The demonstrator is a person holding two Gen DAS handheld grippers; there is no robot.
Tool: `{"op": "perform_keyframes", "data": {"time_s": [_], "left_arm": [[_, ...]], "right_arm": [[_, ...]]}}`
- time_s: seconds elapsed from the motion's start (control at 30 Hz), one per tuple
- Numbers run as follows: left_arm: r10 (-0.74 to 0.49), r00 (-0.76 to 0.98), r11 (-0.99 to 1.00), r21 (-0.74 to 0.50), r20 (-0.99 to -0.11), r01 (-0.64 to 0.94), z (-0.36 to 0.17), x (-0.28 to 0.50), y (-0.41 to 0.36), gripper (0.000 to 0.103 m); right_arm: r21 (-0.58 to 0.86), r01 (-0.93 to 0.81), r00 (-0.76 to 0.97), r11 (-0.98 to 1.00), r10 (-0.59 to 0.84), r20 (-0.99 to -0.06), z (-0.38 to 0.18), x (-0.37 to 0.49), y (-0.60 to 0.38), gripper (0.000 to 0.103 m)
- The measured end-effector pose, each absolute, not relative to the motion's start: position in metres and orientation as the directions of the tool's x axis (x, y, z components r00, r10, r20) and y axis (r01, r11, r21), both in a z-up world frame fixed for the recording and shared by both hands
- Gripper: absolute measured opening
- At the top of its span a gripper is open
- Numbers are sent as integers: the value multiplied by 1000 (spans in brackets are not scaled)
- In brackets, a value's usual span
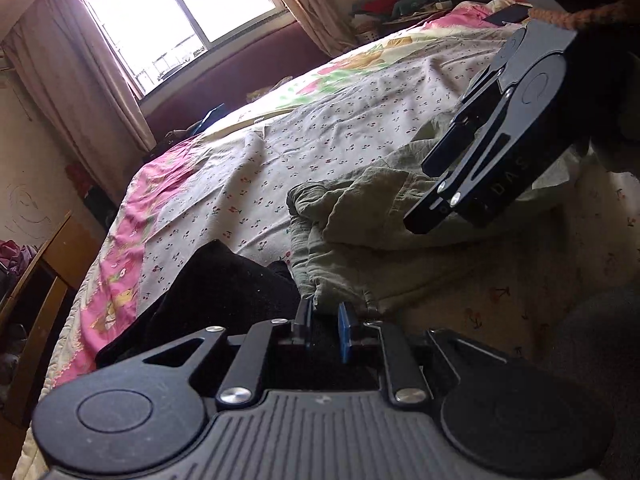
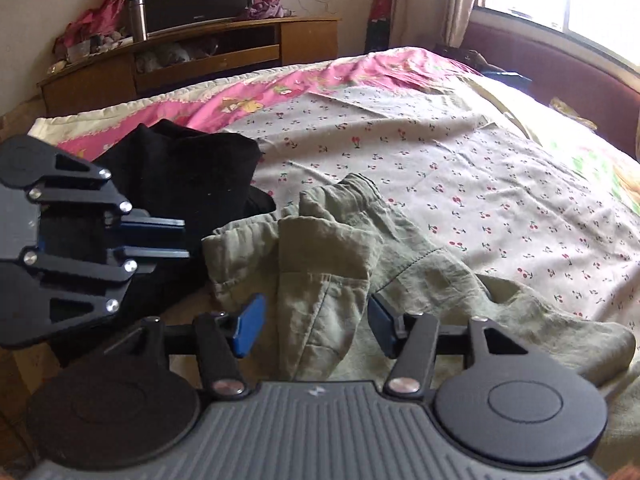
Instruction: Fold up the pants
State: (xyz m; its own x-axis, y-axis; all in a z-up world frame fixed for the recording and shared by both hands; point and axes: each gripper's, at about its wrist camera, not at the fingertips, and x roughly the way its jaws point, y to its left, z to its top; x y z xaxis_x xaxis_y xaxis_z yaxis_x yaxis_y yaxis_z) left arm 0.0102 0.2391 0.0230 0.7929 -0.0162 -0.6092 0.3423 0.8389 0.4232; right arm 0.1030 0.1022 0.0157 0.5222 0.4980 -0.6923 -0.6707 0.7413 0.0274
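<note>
Right tool (image 2: 316, 326) (fingers apart) over pants (image 2: 320, 264)

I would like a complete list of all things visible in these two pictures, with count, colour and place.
pants: one, olive green, crumpled on the bed, near side
black garment: one, black, left of the pants
bedsheet: one, pale with cherry print, covering the bed
quilt: one, pink patterned, far edge of the bed
cabinet: one, brown wood, behind the bed
flask: one, silver, on the cabinet
window: one, bright, with beige curtains
left hand-held gripper: black, nearly closed, at the pants' edge
right hand-held gripper: black, open above the pants
</note>
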Motion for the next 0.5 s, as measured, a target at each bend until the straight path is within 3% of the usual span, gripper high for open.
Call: {"op": "perform_keyframes", "data": {"time_s": [0.07,0.1,0.13,0.2,0.3,0.37,0.47,0.5], "left_arm": [[-14,792,851,408,-610,329,22,8,245,31],[-13,793,859,400,-609,321,23,7,248,31],[-13,795,865,393,-606,313,24,6,251,31],[-8,805,871,391,-593,298,27,4,256,31],[-12,815,887,370,-580,276,34,1,263,31],[-10,820,897,357,-572,260,38,-1,268,31],[9,823,904,356,-569,236,39,-4,273,31],[13,820,907,352,-573,232,40,-5,275,31]], "right_arm": [[129,-611,497,781,505,-706,7,122,100,58],[215,-571,463,792,527,-712,2,132,98,41],[284,-541,436,792,552,-710,0,139,97,7],[403,-489,416,774,613,-672,7,147,93,4],[344,-535,556,771,629,-544,46,135,92,4],[304,-578,572,757,642,-511,61,127,102,4],[218,-657,490,721,628,-604,38,111,136,5],[175,-689,450,703,605,-657,22,105,149,11]]}}
